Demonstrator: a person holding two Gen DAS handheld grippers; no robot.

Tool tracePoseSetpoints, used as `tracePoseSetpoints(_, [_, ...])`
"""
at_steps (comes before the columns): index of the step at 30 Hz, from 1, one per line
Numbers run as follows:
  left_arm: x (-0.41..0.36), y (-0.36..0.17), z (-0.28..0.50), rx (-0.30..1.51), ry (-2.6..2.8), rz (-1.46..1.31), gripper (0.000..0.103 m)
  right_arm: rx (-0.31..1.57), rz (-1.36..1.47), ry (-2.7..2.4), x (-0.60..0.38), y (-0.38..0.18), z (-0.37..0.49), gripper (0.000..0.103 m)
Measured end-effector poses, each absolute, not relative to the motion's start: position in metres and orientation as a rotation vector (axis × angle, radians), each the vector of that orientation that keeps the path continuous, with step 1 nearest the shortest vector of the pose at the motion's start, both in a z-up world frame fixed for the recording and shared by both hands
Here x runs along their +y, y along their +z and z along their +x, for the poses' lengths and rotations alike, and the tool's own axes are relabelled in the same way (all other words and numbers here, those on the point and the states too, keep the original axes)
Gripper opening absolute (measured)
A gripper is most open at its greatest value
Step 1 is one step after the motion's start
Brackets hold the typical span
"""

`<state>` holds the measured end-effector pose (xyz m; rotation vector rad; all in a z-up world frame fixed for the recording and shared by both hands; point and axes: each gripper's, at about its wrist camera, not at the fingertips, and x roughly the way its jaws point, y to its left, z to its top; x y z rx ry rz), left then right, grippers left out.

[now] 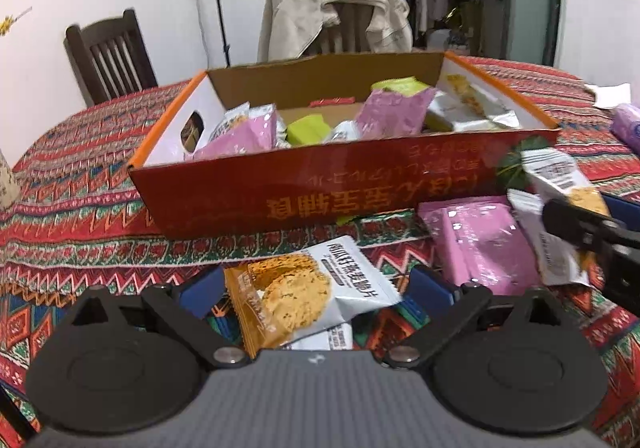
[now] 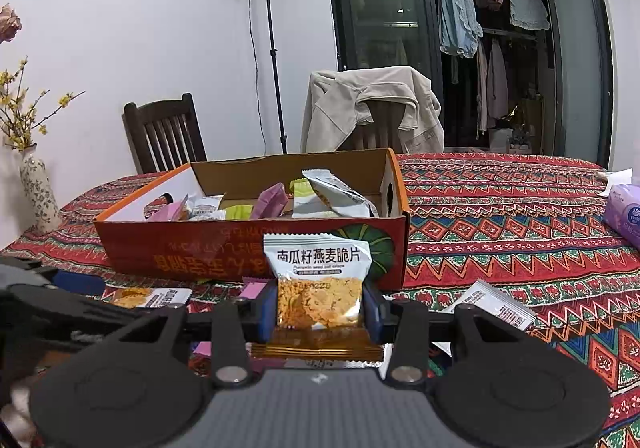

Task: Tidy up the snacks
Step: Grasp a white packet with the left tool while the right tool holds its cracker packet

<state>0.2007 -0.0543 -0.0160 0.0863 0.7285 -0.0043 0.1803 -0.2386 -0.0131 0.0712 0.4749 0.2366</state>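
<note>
- Nearest the left camera, the left tool (image 1: 314, 288) stands wide apart, with an oat crisp packet (image 1: 316, 288) lying on the patterned surface (image 1: 80, 207) between its blue pads, neither pad pressing it.
- Right tool (image 2: 320, 308) is narrow, clamped on an upright pumpkin seed crisp packet (image 2: 318, 280).
- Beyond both sits the orange snack box (image 1: 340, 175), holding mixed packets.
- Pink packets (image 1: 476, 236) lie just beside the box.
</note>
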Motion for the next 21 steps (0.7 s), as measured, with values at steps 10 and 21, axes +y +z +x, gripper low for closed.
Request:
tracePoseSetpoints(10, [-0.043, -0.015, 0.197, 0.717, -0.015, 0.021, 0.067, 0.474, 0.072, 0.238, -0.241, -0.013, 0.179, 0.042])
tracePoseSetpoints(21, [-0.038, -0.002, 0.181, 0.668, -0.057, -0.015, 0.041, 0.474, 0.069, 0.234, -0.241, -0.014, 0.179, 0.042])
